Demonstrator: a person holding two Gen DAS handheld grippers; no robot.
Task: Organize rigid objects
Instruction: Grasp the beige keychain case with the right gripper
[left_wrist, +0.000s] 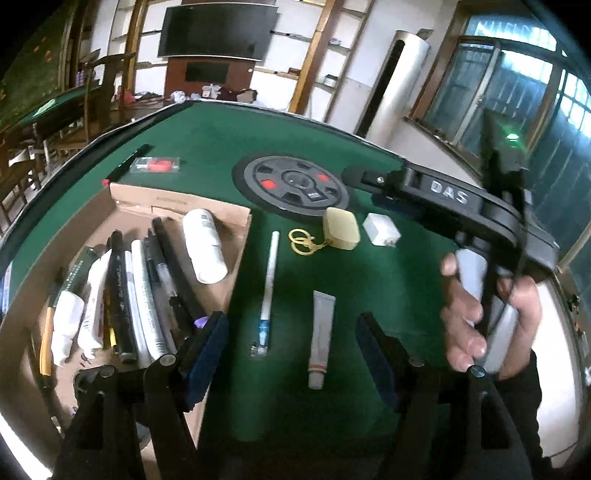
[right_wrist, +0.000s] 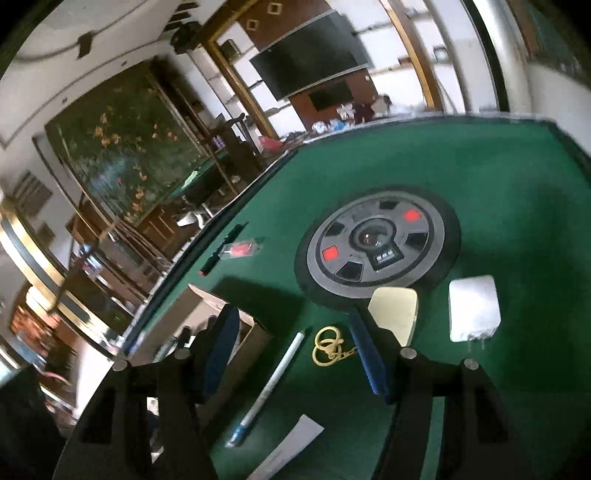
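The left claw (left_wrist: 291, 354) hung wide apart over the green tabletop (left_wrist: 207, 140), holding nothing, its left finger above the near corner of a cardboard box (left_wrist: 221, 218) and its right finger over bare felt. Between the fingers lay a white pen (left_wrist: 269, 284) with a blue end and, just beside it, a small grey tube (left_wrist: 322, 338), both lengthwise toward the camera. The box sat to the left and held a row of markers (left_wrist: 147, 295), a white bottle (left_wrist: 204, 245) and some soft white tubes (left_wrist: 79, 317). Farther off lay a gold keyring (left_wrist: 303, 240) chained to a cream case (left_wrist: 340, 229), with a white charger (left_wrist: 381, 229) near it on the right. Behind them was a round grey hub (left_wrist: 295, 184) set into the felt. A black pen (left_wrist: 127, 164) and a clear packet with a red item (left_wrist: 157, 165) lay beyond the box, well apart from the rest.

The right claw (right_wrist: 295, 354) also stood apart and empty, over the keyring and the white pen's far end; its right finger (right_wrist: 365, 358) seemed to hover just in front of the cream case, though blur made contact hard to judge. In the left view a hand (left_wrist: 480, 306) gripped that tool's handle at the right.
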